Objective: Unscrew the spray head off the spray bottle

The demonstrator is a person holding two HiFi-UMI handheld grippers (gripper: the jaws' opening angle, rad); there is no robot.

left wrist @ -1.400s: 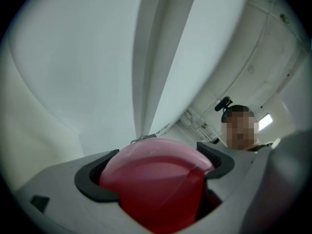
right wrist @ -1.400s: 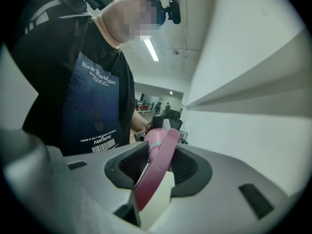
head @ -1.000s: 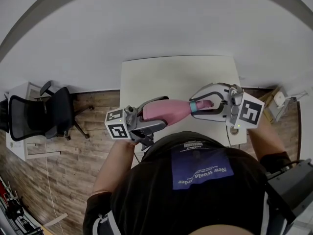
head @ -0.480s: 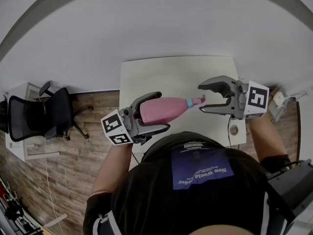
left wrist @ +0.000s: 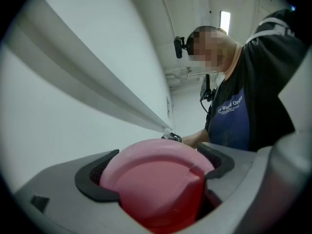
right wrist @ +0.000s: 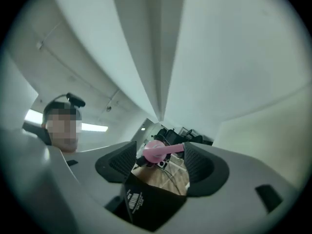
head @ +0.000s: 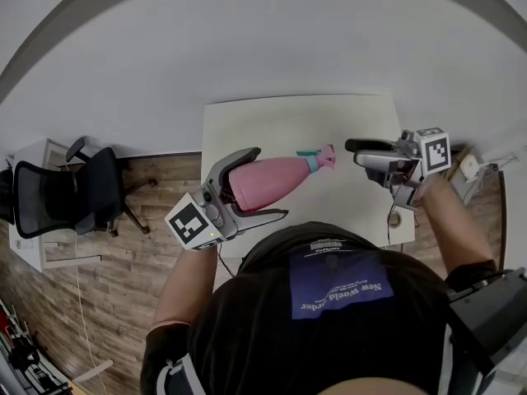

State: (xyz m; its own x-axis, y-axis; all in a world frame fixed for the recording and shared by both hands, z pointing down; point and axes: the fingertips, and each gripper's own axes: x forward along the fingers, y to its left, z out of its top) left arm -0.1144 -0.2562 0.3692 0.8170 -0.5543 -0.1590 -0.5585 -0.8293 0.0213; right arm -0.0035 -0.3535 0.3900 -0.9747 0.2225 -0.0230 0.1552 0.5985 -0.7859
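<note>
Over white table, left gripper clamps spray bottle; right gripper, just opened, stands empty beside spray head.

The right gripper's jaws stood wide apart, having just been opening, with nothing clamped between the dark pads. Through the gap, farther off, showed the pink bottle, end-on. Below it lay wood floor and the person's black shirt. Office chairs stood far behind, and a ceiling light glowed at left.
</note>
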